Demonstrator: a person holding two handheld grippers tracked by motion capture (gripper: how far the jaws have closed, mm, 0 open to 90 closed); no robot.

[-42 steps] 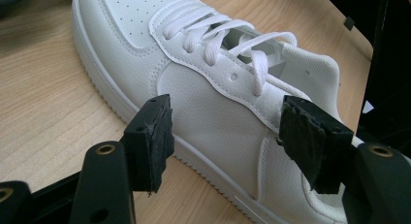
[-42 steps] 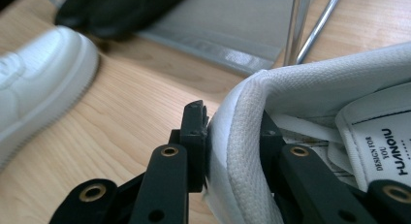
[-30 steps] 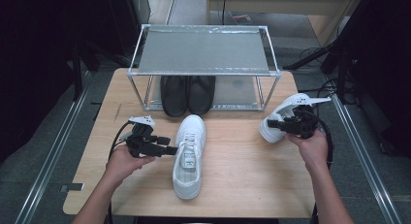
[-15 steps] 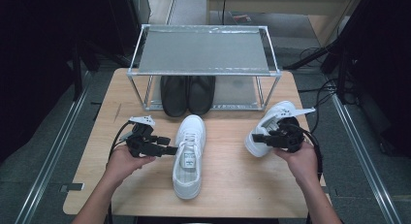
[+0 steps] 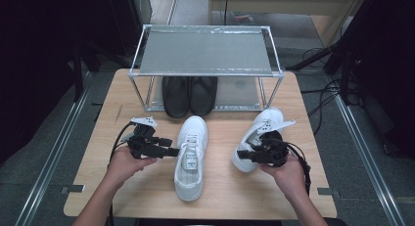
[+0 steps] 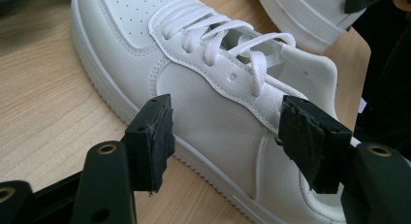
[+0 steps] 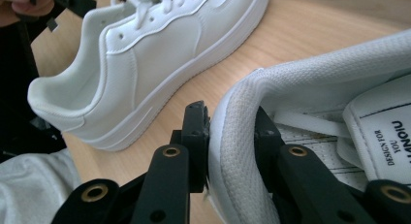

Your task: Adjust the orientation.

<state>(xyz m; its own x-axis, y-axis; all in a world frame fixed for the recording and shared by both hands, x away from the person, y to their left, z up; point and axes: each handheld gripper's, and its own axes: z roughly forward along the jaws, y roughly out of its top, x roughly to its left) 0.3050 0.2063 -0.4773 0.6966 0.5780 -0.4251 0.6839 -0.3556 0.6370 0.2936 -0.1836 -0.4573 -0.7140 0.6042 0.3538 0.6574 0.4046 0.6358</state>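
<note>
A white sneaker (image 5: 192,152) (image 6: 203,88) lies mid-table, toe toward the rack. My left gripper (image 5: 170,146) (image 6: 230,136) is open at its left side, one jaw on each side of the shoe's flank without touching it. My right gripper (image 5: 244,155) (image 7: 230,136) is shut on the padded collar of a second white sneaker (image 5: 262,128) (image 7: 315,88), one jaw inside the shoe and one outside. That shoe is tilted, toe pointing away to the right. In the right gripper view the first sneaker (image 7: 145,54) lies just beyond it.
A metal shoe rack (image 5: 205,52) stands at the back of the wooden table (image 5: 244,196), with a pair of black shoes (image 5: 190,95) on its lower level. A gap of bare wood separates the two white sneakers. Cables trail from both grippers.
My right gripper has carried the second sneaker from the table's right edge leftward and nearer, closer to the middle sneaker. The left gripper and middle sneaker have stayed put.
</note>
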